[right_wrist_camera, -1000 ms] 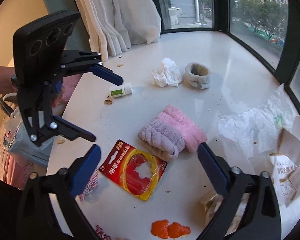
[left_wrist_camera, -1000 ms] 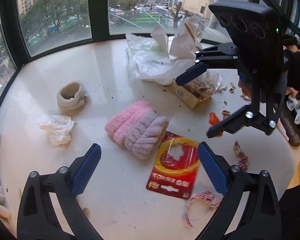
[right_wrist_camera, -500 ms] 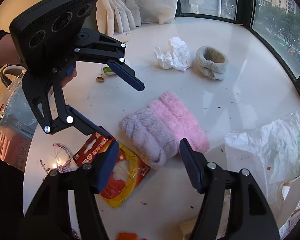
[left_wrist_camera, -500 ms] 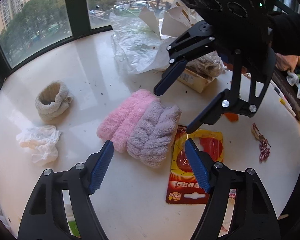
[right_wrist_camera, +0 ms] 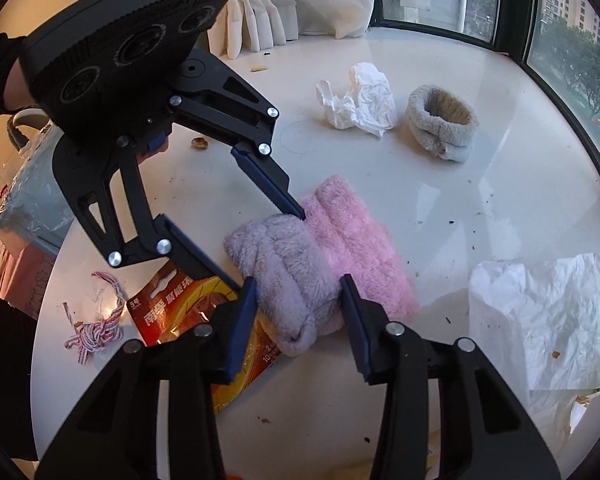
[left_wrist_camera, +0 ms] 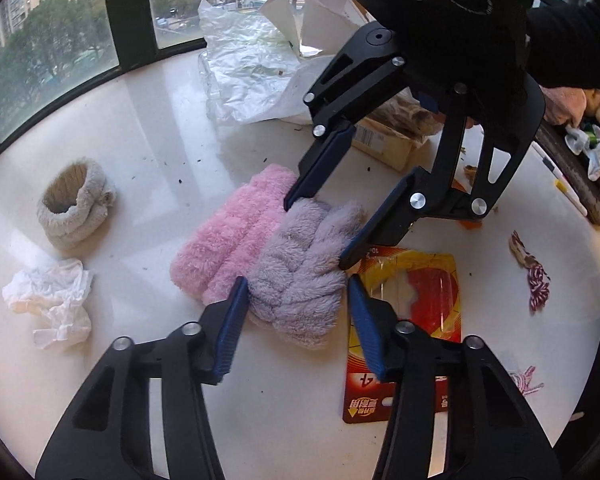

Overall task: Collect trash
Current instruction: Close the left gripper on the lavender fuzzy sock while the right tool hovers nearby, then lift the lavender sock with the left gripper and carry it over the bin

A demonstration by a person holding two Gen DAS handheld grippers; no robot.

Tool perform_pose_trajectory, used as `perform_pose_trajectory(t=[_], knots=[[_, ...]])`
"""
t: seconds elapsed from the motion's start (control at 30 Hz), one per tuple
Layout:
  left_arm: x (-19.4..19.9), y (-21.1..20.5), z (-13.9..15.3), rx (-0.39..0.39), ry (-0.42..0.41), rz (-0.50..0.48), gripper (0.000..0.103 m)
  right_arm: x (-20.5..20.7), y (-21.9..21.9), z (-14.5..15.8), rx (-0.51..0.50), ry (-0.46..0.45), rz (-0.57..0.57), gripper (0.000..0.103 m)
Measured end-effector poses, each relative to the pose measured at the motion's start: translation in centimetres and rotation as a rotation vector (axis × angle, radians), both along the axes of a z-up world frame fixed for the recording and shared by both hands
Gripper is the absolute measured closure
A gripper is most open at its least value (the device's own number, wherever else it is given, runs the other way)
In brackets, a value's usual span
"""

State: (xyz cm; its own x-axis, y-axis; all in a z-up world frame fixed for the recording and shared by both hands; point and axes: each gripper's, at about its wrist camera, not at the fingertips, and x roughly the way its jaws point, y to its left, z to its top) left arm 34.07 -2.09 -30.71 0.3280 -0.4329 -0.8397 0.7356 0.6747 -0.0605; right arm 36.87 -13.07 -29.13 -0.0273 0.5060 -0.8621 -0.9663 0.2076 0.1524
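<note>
Two fuzzy cloths lay mid-table on the white table (left_wrist_camera: 148,128) under a curved window (left_wrist_camera: 60,20): pink cloth (left_wrist_camera: 228,236), then purple cloth (left_wrist_camera: 300,280). Crumpled tissue (left_wrist_camera: 52,300) lay far left, plastic sheeting (left_wrist_camera: 252,76) beyond. Left gripper (left_wrist_camera: 296,328) and right gripper (right_wrist_camera: 298,320) straddled the purple cloth's opposite ends, jaws just narrowing, pads touching its pile; whether they pressed was unclear.

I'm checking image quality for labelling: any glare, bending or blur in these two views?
Left wrist view: sharp, window glare streaks the white table, window frame bends with the fisheye. Right wrist view: also sharp, soft reflections on the table beside the pink fuzzy cloth, corners vignetted black.
</note>
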Motion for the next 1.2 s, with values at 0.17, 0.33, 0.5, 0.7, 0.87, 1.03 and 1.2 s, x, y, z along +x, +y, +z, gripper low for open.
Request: perform_pose_trajectory(t=[0.17,0.33,0.5,0.7,0.87,1.03,1.2], knots=[[-0.4,-0.2,0.1,0.007,0.005,0.006,0.069,-0.6,0.1,0.2,0.001,0.000,-0.001,0.076],[-0.8,-0.4,1.0,-0.009,0.001,0.028,0.071,-1.2,-0.3,1.4,0.006,-0.011,-0.018,0.077],[-2.1,-0.8,3.3,-0.035,-0.025,0.044,0.071,-2.3,-0.9,3.8,0.016,-0.032,-0.025,0.077],[-4.3,-0.8,7.0,-0.056,-0.052,0.067,0.071,-4.2,-1.5,7.5,0.032,-0.053,-0.044,0.077],[-6.7,-0.6,10.2,-0.062,-0.075,0.076,0.071,-6.8,-1.4,10.9,0.043,-0.070,-0.047,0.077],[-10.0,0.2,13.6,-0.061,-0.106,0.093,0.071,-10.0,-0.6,14.3,0.051,-0.099,-0.030,0.077],[-14.3,2.0,16.8,-0.074,-0.138,0.120,0.071,-14.0,1.0,17.2,0.061,-0.133,-0.010,0.077]])
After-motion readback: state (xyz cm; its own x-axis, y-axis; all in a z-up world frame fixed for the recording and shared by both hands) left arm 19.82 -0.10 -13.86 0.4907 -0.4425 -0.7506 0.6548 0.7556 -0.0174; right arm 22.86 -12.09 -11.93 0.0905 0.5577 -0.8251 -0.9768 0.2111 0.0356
